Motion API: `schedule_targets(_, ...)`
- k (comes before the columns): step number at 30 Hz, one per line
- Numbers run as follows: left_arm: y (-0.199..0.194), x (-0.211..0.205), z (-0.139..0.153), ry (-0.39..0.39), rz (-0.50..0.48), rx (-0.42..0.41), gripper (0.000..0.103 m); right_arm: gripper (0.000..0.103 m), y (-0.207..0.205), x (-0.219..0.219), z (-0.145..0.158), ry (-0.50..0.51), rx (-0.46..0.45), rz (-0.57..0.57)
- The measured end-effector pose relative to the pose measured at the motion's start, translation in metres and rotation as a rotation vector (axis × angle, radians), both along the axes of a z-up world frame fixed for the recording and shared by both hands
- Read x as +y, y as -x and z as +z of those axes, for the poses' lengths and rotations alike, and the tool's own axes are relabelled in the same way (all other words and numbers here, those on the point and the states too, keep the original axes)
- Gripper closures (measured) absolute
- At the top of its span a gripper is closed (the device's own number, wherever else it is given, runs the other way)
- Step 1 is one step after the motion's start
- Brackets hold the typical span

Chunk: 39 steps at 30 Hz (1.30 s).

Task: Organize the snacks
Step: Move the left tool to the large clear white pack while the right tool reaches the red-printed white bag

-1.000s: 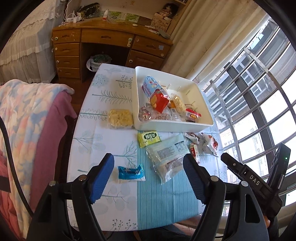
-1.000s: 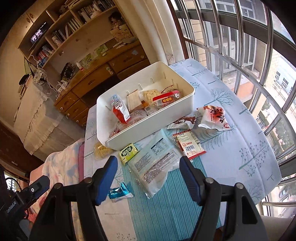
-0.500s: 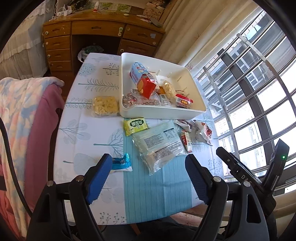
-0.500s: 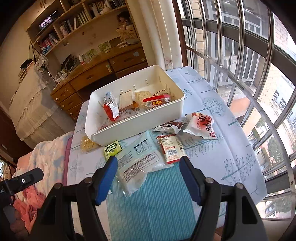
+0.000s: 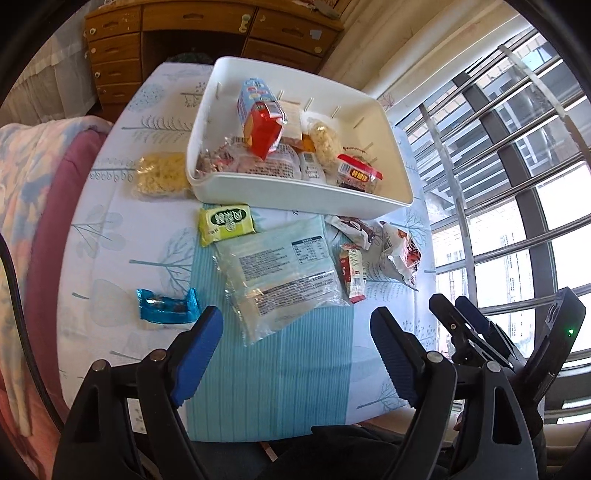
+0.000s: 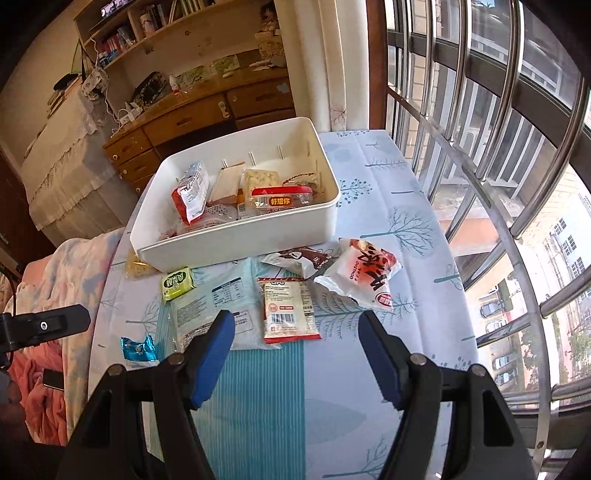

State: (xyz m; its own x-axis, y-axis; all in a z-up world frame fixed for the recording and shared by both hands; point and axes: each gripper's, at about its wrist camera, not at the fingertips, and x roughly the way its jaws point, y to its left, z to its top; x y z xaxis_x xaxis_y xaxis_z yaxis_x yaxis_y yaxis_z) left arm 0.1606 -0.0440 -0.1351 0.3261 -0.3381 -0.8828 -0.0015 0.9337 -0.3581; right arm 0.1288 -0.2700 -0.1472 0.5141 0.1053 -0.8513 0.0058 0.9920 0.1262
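Both grippers are hanging open and empty over the table — left gripper [image 5: 295,339] above the large clear packet [image 5: 280,273], right gripper [image 6: 295,354] near the red-and-white sachet [image 6: 290,310].

From my left wrist cam the desk [image 5: 207,33] is chopped off by the top edge, so I only get drawers. The bottom of both feeds is swallowed by my own gripper bodies, and the near edge of the table [image 5: 110,236] vanishes under them. Inside the white bin [image 5: 295,192] the snacks overlap; the red carton [image 5: 262,129] covers whatever's behind it (some flat packet, can't tell). On the right wrist cam the yellow bag [image 6: 138,267] is mostly tucked behind the bin's corner. The print on the big clear packet [image 5: 280,273] is too small to read. Book spines on the shelf [image 6: 147,22] are just mush.
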Motion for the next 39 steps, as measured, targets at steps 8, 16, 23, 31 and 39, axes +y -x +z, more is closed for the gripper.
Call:
schedule_targets(8,-0.020,-0.021,-0.032,0.023,0.101,0.111,0.018,0.033,-0.028,-0.028,-0.014,0.025,0.050,0.081)
schedule_targets(16,-0.024,-0.024,-0.091,0.174,0.315,0.309,0.018,0.033,-0.048,-0.037,-0.032,0.123,0.071,0.227)
schedule_targets(23,-0.017,-0.035,-0.137,0.374,0.474,0.435,0.018,0.033,-0.063,-0.038,-0.054,0.182,0.089,0.339)
schedule_targets(31,-0.013,-0.036,-0.160,0.524,0.693,0.418,0.018,0.033,-0.071,-0.034,-0.079,0.255,0.085,0.448)
schedule_targets(39,-0.013,-0.030,-0.172,0.625,0.904,0.374,0.016,0.026,-0.077,-0.033,-0.102,0.313,0.097,0.530)
